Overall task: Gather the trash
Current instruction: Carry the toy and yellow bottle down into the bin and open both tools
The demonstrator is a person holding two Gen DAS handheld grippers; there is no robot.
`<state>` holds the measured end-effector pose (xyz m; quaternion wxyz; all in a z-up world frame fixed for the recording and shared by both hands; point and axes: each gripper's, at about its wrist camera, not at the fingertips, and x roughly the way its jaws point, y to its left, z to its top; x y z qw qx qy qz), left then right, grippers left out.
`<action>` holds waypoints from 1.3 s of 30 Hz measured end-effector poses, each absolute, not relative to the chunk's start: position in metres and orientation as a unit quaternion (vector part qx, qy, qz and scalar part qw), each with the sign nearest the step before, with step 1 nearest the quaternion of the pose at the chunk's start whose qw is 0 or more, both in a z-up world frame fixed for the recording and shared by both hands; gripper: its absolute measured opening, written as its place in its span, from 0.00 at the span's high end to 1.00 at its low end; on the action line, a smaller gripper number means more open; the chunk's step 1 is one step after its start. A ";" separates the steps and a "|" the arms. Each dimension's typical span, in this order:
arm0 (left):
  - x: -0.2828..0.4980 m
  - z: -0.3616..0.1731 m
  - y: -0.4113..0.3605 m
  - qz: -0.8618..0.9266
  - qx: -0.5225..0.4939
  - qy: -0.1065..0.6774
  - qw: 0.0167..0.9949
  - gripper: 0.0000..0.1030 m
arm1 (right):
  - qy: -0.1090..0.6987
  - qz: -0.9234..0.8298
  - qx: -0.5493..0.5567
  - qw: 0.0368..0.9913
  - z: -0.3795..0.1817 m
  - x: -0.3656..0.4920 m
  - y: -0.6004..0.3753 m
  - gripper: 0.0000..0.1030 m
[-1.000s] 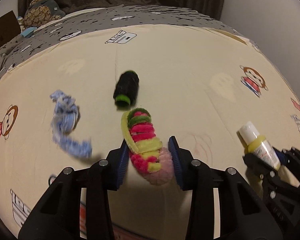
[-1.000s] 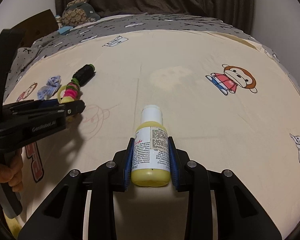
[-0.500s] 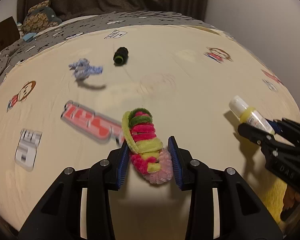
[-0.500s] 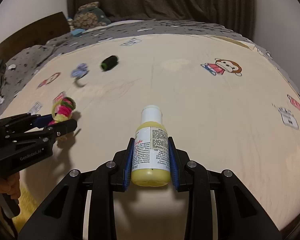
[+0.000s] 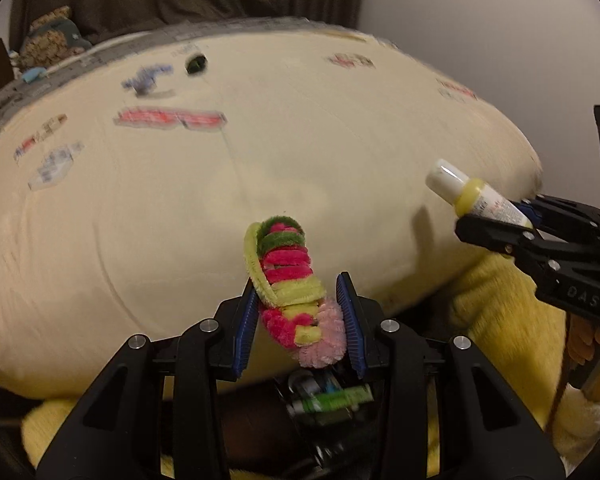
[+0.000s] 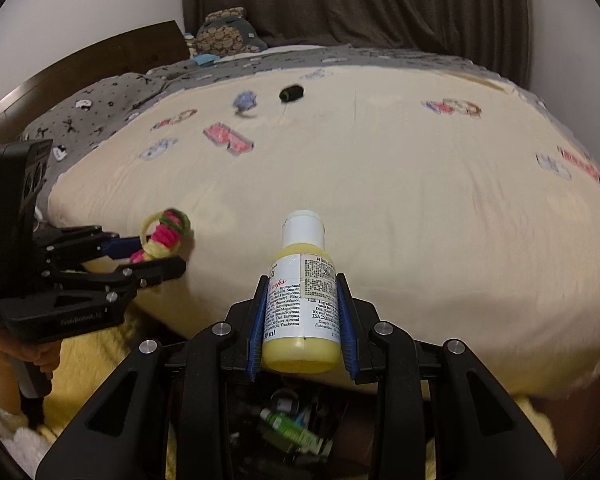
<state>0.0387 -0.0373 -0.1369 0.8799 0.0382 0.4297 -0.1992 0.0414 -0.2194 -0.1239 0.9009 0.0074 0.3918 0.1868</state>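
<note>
My left gripper (image 5: 298,314) is shut on a fuzzy bundle of pink, yellow and green pipe cleaners (image 5: 290,280), also in the right wrist view as the bundle (image 6: 162,236) in the left gripper (image 6: 148,258). My right gripper (image 6: 300,320) is shut on a small yellow bottle with a white cap (image 6: 302,292); from the left wrist view the bottle (image 5: 474,196) sticks out of the right gripper (image 5: 496,220). Both hover over the near edge of the cream bed sheet (image 6: 420,208). Below the grippers lies a dark container with discarded items (image 6: 292,428). A black spool (image 6: 291,93) and a blue scrap (image 6: 245,101) lie far up the bed.
Yellow fluffy fabric (image 5: 496,304) lies beneath the bed edge on both sides of the dark container (image 5: 324,396). A grey patterned quilt (image 6: 112,108), a plush toy (image 6: 228,36) and a wooden headboard (image 6: 88,68) sit at the far left. Dark curtains hang behind.
Both grippers have pulled back from the middle of the bed to its near edge, carrying their items. The spool and blue scrap now look far away, and the container has come into view below.
</note>
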 end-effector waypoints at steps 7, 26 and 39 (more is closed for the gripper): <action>0.019 -0.171 -0.042 -0.204 0.032 0.467 0.860 0.65 | 0.444 0.181 0.025 0.877 -0.165 0.019 -0.216 0.69; 0.012 -0.280 -0.058 -0.207 0.055 0.586 0.782 0.64 | 0.568 0.167 0.048 0.804 -0.262 0.021 -0.202 0.69; 0.007 -0.288 -0.063 -0.208 0.061 0.595 0.774 0.45 | 0.564 0.130 0.044 0.815 -0.257 0.023 -0.203 0.50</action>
